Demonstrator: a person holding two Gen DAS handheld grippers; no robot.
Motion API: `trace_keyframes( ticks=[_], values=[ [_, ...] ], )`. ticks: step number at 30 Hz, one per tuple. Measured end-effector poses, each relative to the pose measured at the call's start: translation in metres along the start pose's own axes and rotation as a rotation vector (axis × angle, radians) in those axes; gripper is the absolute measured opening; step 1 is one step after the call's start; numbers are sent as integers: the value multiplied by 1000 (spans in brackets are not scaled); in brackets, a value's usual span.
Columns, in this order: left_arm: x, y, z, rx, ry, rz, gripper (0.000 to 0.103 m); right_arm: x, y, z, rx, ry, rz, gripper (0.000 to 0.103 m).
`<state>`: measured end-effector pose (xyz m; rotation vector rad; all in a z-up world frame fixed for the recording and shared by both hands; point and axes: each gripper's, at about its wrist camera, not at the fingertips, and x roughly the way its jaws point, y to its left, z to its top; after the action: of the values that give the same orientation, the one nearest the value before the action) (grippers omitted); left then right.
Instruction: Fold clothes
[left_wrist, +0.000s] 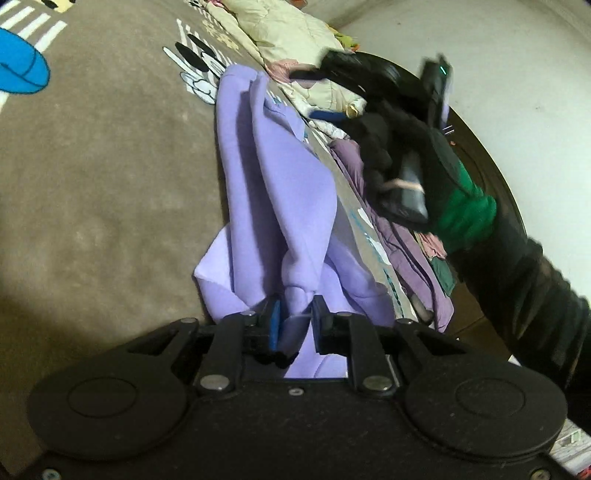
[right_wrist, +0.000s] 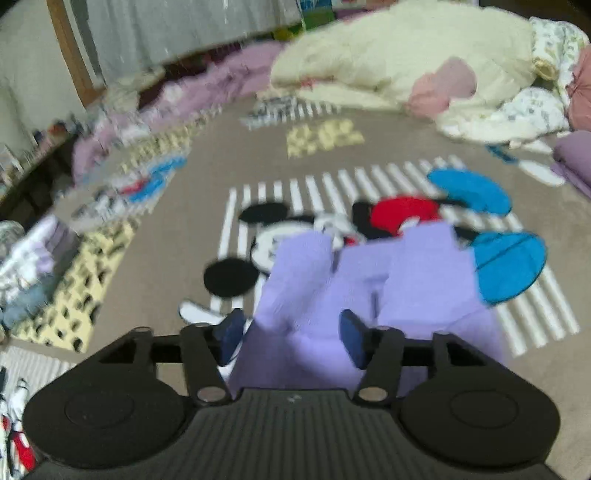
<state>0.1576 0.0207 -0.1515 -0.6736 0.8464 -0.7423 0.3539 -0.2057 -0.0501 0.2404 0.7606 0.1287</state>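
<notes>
Left wrist view: your left gripper (left_wrist: 295, 317) is clamped on a bunched fold of the lilac garment (left_wrist: 273, 192), blue pads pinching the cloth from both sides. From that pinch the garment runs away across the brown cartoon-print blanket (left_wrist: 103, 192), creased lengthwise, part of it lifted off the surface. To the right your other arm comes in, black sleeve (left_wrist: 535, 280) with a green cuff (left_wrist: 465, 210), carrying the right gripper (left_wrist: 369, 88), blurred; its jaws are unreadable here. Under that arm lie a darker purple garment (left_wrist: 406, 236) and a cream quilt (left_wrist: 295, 40) further back.

Right wrist view: your right gripper (right_wrist: 291, 332) has its jaws apart, dark blue pads clear of each other. The lilac garment (right_wrist: 369, 280) lies below and between the fingers on the blanket (right_wrist: 166, 288), covering part of the cartoon mouse print (right_wrist: 273, 236); the pads do not press it. The picture is blurred. Cream quilt (right_wrist: 388, 59) at top, pink-purple bedding (right_wrist: 207, 96) at left.
</notes>
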Motion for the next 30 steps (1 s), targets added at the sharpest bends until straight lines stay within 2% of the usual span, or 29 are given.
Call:
trace_keyframes(
  ticks=[3,6,8,10,12,13,15,18,21,23,24,26,28,29,30],
  values=[
    [-5,-5,0,6,-21,0,18,-18,-27,0,4,-19,-21,72],
    [-5,-10,0,16,-35,9,18,-15,-42,-10,-8,25,-28,68],
    [1,-12,-1,17,-11,13,18,-12,-51,-17,-17,56,-32,62],
    [8,-12,-2,24,6,26,18,-6,-47,-27,-63,91,-12,62],
    [8,-11,1,18,7,25,18,0,-36,-37,-137,124,11,50],
    [8,-10,2,13,7,22,18,1,-31,-39,-160,138,24,36],
    [13,-9,8,14,14,19,18,-2,-26,-41,-177,150,37,14],
    [16,-7,8,19,27,16,18,-19,-27,-35,-174,111,-5,8],
    [19,-4,8,19,49,5,18,-28,-33,-29,-223,70,-91,9],
    [20,-3,10,27,52,5,18,-25,-33,-27,-256,76,-132,13],
    [19,-4,9,34,52,8,18,-27,-31,-26,-265,65,-121,14],
    [19,-3,8,30,50,10,18,-38,-17,-28,-288,43,-24,16],
    [18,0,9,25,46,15,18,-47,4,-42,-358,63,88,27],
    [17,1,9,21,44,17,18,-48,16,-54,-426,90,107,37],
    [16,1,9,17,44,20,18,-43,23,-73,-531,127,61,43]
  ],
)
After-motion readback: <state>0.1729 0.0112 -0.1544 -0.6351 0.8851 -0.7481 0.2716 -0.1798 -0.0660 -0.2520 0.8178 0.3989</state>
